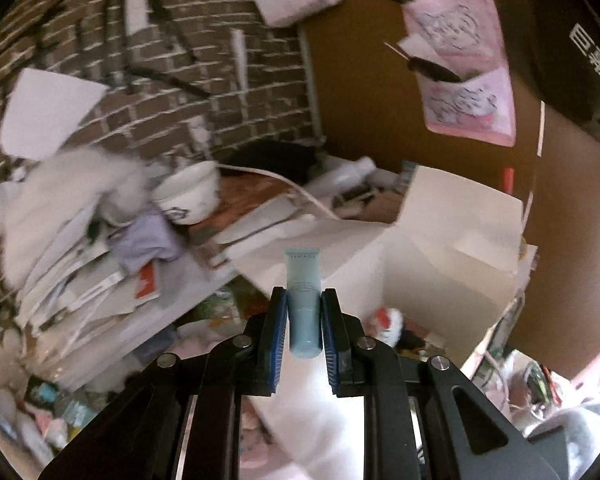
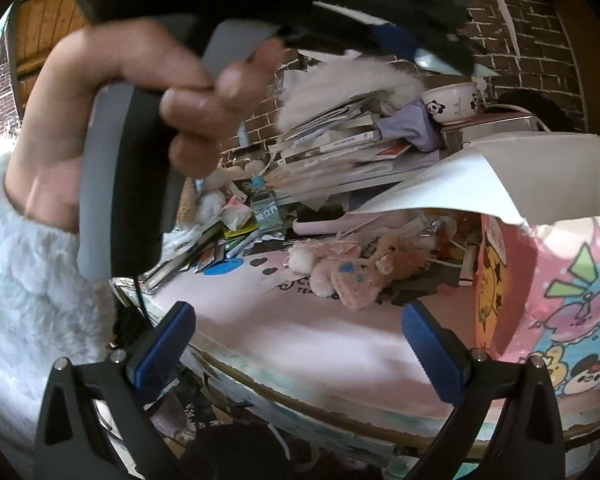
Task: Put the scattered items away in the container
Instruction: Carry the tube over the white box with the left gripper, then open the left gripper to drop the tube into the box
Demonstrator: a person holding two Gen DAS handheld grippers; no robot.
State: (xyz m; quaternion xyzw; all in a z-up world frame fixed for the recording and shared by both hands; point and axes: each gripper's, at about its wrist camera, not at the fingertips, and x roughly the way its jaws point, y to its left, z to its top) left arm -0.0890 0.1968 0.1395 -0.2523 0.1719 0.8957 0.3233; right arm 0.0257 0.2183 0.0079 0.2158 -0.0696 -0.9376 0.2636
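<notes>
Tube in hand, box ahead.
My left gripper (image 1: pixel 303 312) clamps the tube (image 1: pixel 303 300) above the open box (image 1: pixel 451 232); my right gripper (image 2: pixel 300 344) gapes empty. Toys (image 2: pixel 339 268) remain scattered.

Tube (image 1: pixel 303 300) between tongs (image 1: pixel 303 322), above box (image 1: pixel 439 248)

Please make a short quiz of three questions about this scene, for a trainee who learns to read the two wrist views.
1. True or false: the left tongs are shut on the tube.
2. The right tongs are: A) shut on a toy, B) open and holding nothing, C) out of view.
3. Fill in: in the right wrist view, the panda bowl stands in front of a ___ wall.

Key: 1 true; 2 B; 3 brick.
</notes>
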